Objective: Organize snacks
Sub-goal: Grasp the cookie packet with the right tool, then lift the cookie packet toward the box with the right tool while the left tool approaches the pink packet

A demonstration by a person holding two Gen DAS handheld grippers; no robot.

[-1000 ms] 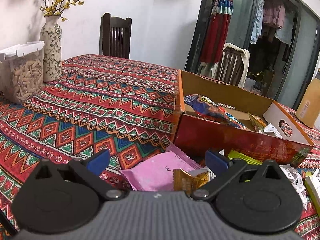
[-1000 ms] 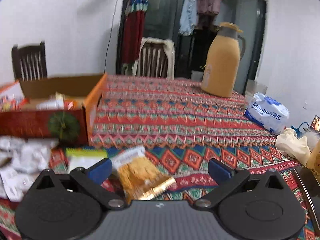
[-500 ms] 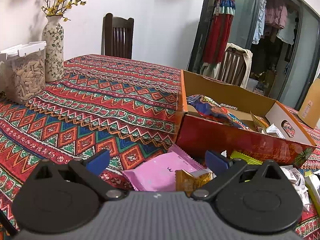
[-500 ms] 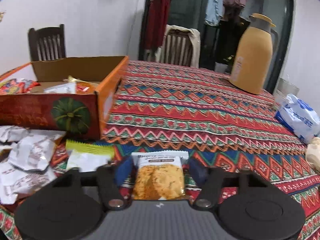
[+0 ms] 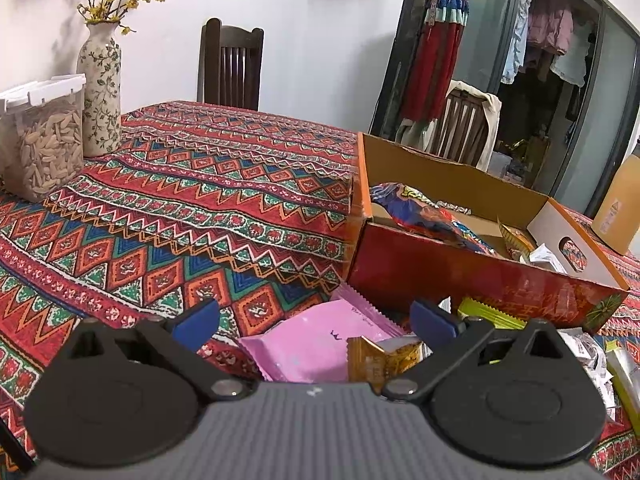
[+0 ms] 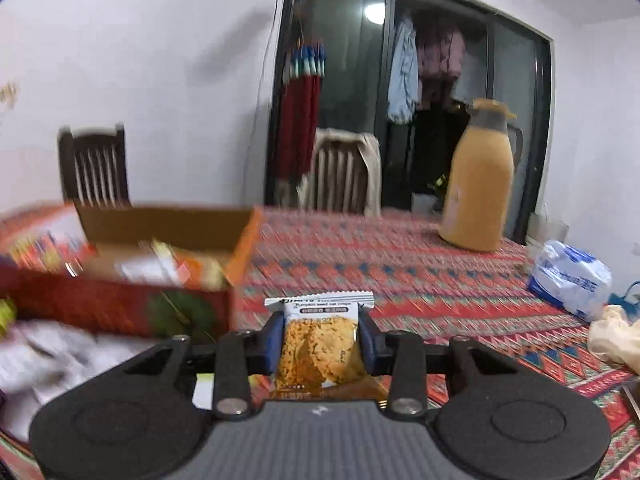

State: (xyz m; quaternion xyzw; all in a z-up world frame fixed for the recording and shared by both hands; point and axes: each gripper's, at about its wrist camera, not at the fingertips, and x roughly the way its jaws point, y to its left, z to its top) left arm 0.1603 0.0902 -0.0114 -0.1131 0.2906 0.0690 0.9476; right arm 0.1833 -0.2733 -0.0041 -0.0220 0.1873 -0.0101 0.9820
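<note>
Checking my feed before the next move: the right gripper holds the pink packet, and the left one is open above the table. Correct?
Not quite. The right wrist view shows the right gripper closing on an orange crisp packet. The pink packet lies on the table between the open left gripper's fingers.

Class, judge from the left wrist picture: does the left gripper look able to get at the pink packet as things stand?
Probably yes. The left gripper is open, and the pink packet lies between its fingers with nothing over its near part; only a golden wrapper overlaps one edge.
</note>
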